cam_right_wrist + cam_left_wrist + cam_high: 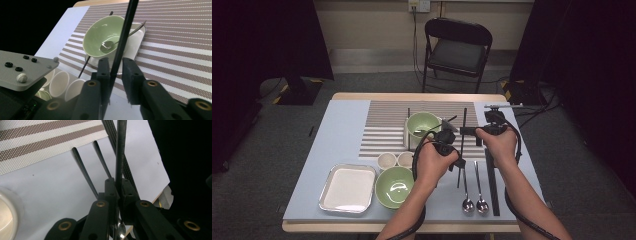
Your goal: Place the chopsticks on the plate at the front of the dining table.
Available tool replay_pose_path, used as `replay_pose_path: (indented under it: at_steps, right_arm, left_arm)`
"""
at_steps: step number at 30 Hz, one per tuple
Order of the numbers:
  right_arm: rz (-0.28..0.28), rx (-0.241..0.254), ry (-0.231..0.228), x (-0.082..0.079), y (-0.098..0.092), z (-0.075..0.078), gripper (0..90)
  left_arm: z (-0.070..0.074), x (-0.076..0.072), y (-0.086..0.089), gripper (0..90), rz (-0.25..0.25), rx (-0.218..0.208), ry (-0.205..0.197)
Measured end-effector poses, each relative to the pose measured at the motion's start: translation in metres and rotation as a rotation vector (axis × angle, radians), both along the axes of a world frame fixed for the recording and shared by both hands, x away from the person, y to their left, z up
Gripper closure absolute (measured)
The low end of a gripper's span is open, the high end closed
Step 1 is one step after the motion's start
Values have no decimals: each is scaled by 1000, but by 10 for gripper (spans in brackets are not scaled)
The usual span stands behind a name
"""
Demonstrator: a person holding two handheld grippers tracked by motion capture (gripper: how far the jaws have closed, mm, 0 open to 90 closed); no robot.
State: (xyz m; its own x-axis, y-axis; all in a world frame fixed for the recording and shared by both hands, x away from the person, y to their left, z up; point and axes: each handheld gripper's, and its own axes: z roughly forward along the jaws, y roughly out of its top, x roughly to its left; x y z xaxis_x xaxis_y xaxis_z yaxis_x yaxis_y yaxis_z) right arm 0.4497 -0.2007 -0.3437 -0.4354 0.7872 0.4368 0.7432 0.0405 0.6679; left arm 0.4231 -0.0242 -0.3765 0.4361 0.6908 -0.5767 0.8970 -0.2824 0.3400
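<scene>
Pale blue table (337,145) is carrying everything, with a brown-and-white striped placemat (384,122) lying across its far middle. At about seven o'clock on the table a rectangular metal tray (348,189) is sitting, and just to its three o'clock side a round green ceramic bowl (394,187) is standing. A second green bowl (422,123) is resting on a white square dish (138,37) on the placemat, a steel spoon (110,44) lying inside it. Two small white cups (395,160) are standing side by side at twelve o'clock of the near bowl. Two steel spoons (474,202) are lying parallel near the table's five o'clock edge.

Left tool (447,141), held near the table's centre, is pressing its jaws together on a thin dark metal chopstick (120,157), which is running up from the jaws toward twelve o'clock in the left gripper view. Right tool (468,131), at three o'clock of the left one, is keeping its jaws slightly spread around a black chopstick (124,35); that stick is leaning against the left jaw, clear of the other.
</scene>
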Motion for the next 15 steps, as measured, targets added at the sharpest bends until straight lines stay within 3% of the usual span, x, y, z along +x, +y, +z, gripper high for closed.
replay_pose_path:
  at_steps: [15]
  right_arm:
    - [1,-26,4,3,-1,-4,605]
  left_arm:
    - [4,0,14,862,16,6,-4]
